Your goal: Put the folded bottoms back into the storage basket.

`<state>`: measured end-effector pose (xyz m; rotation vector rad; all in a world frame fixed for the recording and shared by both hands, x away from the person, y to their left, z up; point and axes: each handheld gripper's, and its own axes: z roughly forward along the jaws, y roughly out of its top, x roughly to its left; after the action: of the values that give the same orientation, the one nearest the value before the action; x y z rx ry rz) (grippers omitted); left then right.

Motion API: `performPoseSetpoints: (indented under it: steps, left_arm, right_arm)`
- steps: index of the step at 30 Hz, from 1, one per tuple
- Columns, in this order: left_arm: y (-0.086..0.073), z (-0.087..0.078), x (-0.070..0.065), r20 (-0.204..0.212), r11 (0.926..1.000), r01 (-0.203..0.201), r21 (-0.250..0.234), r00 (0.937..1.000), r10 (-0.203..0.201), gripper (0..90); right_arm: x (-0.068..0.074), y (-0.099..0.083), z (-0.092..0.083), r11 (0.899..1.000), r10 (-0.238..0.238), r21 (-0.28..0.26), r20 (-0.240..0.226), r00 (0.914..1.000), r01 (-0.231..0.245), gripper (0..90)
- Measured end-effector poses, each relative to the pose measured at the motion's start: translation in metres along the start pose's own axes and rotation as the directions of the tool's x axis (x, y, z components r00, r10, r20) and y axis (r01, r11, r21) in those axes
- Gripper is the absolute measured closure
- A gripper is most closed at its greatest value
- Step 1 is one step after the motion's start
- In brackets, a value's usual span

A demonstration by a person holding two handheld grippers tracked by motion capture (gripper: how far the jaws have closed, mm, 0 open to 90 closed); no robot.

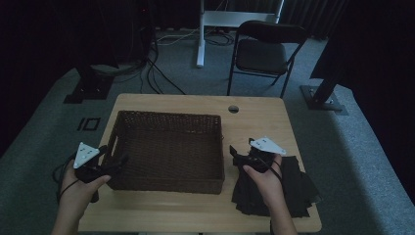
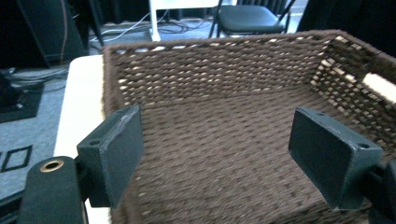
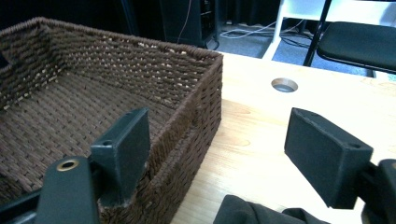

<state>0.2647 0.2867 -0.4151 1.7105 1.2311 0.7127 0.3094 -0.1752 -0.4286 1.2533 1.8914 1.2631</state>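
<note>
Hovering at both short ends of the wicker basket (image 1: 166,149): left tool (image 1: 115,159) at its 9 o'clock over the rim, jaws wide apart, nothing between them. Right tool (image 1: 236,155) at its 3 o'clock, jaws equally wide, holding nothing. Basket sits mid-bench (image 1: 254,120). Black cloth (image 1: 293,188) lies at 4 o'clock of the basket, under the right hand (image 1: 266,176).
</note>
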Motion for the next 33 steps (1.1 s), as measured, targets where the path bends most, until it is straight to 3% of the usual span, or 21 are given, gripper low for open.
performPoseSetpoints:
  steps: [3,10,16,26,28,30,31,33]
  left_arm:
    - [0.005,0.005,-0.013,0.040,0.9998,-0.021,0.001,0.9990,0.021,18.8]
    - [0.011,0.014,-0.031,0.090,0.9991,-0.042,-0.002,0.9951,0.042,18.9]
    - [0.014,0.023,-0.047,0.139,0.9986,-0.052,-0.005,0.9890,0.052,18.8]
    - [0.021,0.037,-0.081,0.230,0.9972,-0.072,-0.019,0.9703,0.075,18.8]
    - [0.023,0.041,-0.091,0.254,0.9964,-0.082,-0.020,0.9634,0.085,18.9]
    - [0.023,0.041,-0.091,0.254,0.9964,-0.082,-0.020,0.9634,0.085,18.8]
    - [0.024,0.044,-0.099,0.276,0.9957,-0.090,-0.018,0.9568,0.092,18.8]
    - [0.025,0.047,-0.105,0.290,0.9955,-0.093,-0.020,0.9522,0.095,18.8]
  right_arm:
    - [-0.006,0.002,-0.007,1.000,-0.005,-0.017,0.023,0.9997,0.006,17.7]
    - [-0.016,0.003,-0.015,1.000,-0.028,-0.012,0.037,0.9989,0.028,14.4]
    - [-0.024,0.000,-0.020,1.000,-0.013,-0.015,0.045,0.9989,0.014,14.3]
    - [-0.040,-0.005,-0.031,1.000,0.001,-0.018,0.070,0.9976,0.001,13.9]
    - [-0.045,-0.007,-0.034,1.000,0.002,-0.017,0.081,0.9967,-0.001,13.7]
    - [-0.047,-0.008,-0.036,1.000,0.003,-0.015,0.084,0.9965,-0.002,13.7]
    - [-0.047,-0.008,-0.036,1.000,0.003,-0.015,0.084,0.9965,-0.002,13.7]
    - [-0.053,-0.011,-0.039,1.000,0.005,-0.011,0.097,0.9952,-0.004,13.7]
